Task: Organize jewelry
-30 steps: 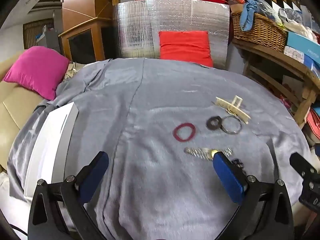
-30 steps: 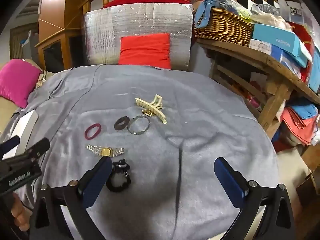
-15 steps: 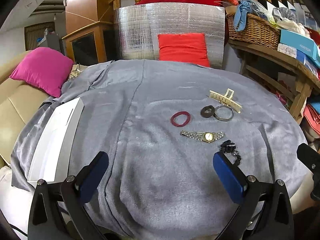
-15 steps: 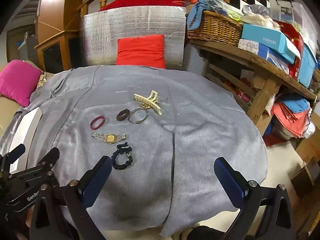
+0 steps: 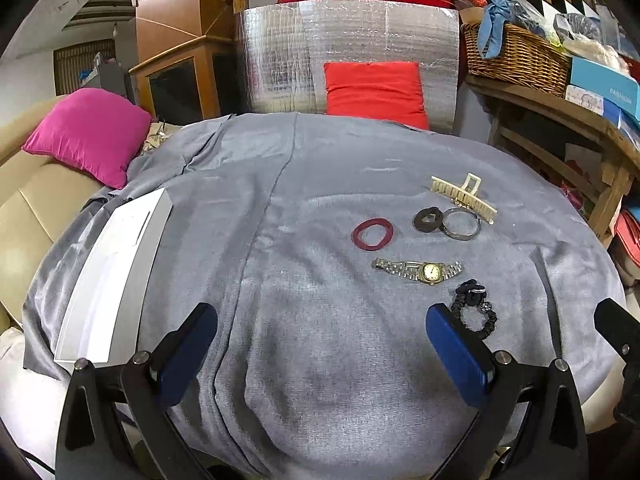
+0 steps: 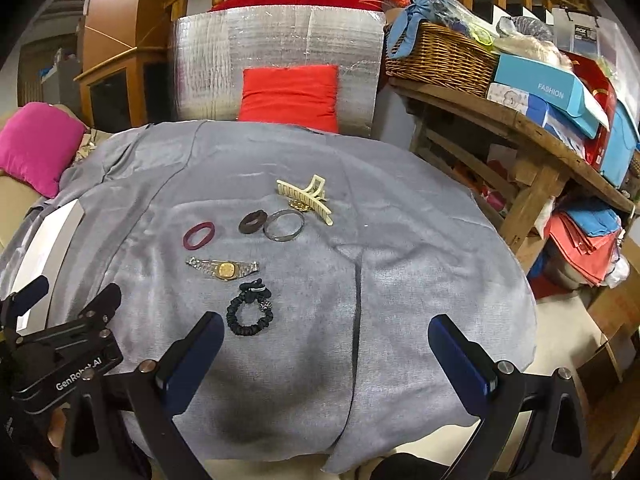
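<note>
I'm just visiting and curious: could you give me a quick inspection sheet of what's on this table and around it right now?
Surface: grey cloth over a round table, wrinkled.
Job's things: claw clip, brown hair tie, silver bangle, maroon hair tie, gold wristwatch, black scrunchie; all lying loose.
Clutter: white flat box at the left edge.
Grippers: left gripper and right gripper open, empty.
Cables: nothing seen.
Surroundings: red cushion, pink cushion, wicker basket.

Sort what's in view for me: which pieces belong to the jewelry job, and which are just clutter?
Job: gold watch, silver bangle, black scrunchie, maroon hair tie, brown hair tie, cream claw clip, flat white box.

Clutter: pink cushion, red cushion, wicker basket.
</note>
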`<action>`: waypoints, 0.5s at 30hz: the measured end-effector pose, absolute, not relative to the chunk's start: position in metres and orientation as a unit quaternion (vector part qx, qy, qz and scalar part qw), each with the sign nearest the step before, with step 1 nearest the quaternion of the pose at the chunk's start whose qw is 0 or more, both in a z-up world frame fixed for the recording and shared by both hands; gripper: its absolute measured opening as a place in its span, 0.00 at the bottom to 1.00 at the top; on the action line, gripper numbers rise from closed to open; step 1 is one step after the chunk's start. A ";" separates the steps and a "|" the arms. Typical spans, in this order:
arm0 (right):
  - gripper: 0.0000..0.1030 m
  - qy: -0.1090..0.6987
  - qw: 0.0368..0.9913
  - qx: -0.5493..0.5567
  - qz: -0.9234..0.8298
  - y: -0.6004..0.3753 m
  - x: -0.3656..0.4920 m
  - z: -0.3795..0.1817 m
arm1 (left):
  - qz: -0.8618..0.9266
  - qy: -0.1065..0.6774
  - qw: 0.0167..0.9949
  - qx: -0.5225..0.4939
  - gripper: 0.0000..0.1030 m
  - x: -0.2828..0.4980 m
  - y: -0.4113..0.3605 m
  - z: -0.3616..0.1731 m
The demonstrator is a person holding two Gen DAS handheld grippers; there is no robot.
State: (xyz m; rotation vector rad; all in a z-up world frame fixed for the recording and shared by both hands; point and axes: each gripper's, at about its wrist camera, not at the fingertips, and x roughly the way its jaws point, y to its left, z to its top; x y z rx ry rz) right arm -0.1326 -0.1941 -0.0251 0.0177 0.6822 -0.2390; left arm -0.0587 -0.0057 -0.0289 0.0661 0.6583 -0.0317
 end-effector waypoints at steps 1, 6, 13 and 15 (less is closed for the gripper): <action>1.00 0.334 0.935 0.009 -0.118 -0.195 -0.133 -0.025 | -0.016 0.324 0.946 0.033 1.00 -0.058 -0.006 -0.029; 1.00 0.336 0.934 0.011 -0.120 -0.198 -0.132 -0.026 | -0.014 0.323 0.946 0.037 1.00 -0.058 -0.009 -0.030; 1.00 0.339 0.932 0.013 -0.123 -0.202 -0.128 -0.030 | -0.017 0.323 0.945 0.044 1.00 -0.057 -0.014 -0.031; 1.00 0.340 0.932 0.014 -0.122 -0.203 -0.127 -0.030 | -0.020 0.322 0.946 0.042 1.00 -0.057 -0.014 -0.030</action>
